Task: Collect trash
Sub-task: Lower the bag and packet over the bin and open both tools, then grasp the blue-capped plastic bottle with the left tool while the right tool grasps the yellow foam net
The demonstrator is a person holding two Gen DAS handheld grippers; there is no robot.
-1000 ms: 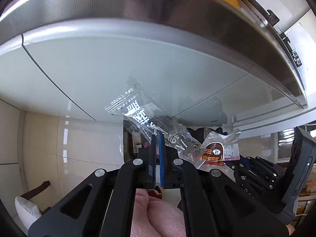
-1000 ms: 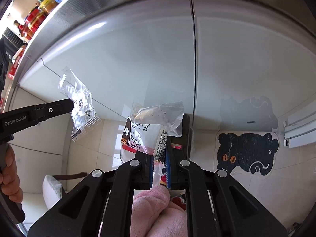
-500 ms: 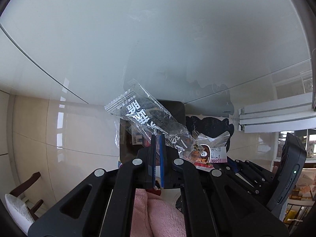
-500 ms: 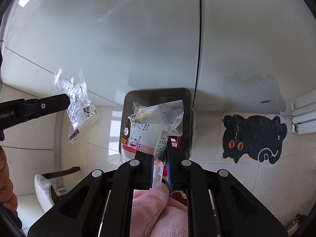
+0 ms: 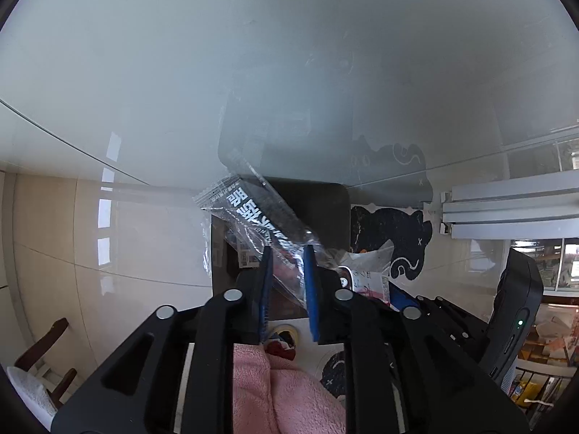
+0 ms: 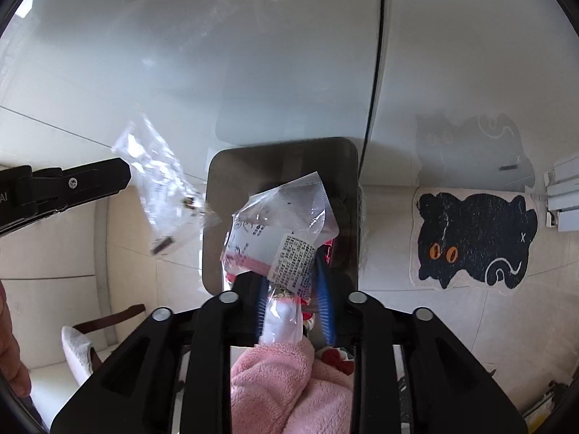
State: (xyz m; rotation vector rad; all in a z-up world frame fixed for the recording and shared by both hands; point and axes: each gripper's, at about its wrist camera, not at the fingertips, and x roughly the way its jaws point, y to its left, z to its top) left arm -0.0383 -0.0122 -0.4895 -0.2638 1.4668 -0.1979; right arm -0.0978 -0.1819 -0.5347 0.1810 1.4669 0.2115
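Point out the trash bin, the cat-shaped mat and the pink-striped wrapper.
trash bin (image 6: pixel 231 166): right wrist view, dark back rim.
cat-shaped mat (image 6: pixel 477 231): right wrist view, black body.
pink-striped wrapper (image 6: pixel 267 224): right wrist view, clear white middle.

Your trash bin (image 6: pixel 282 166) stands on the floor (image 6: pixel 391 253) against the cabinet (image 6: pixel 253 54); the cat mat (image 6: pixel 474 238) lies to its right, both wrappers (image 6: pixel 278 231) above it.

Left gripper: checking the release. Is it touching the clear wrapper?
Cannot tell. Left wrist view shows the clear wrapper between parted pads of the left gripper, overlapping one; contact unclear.
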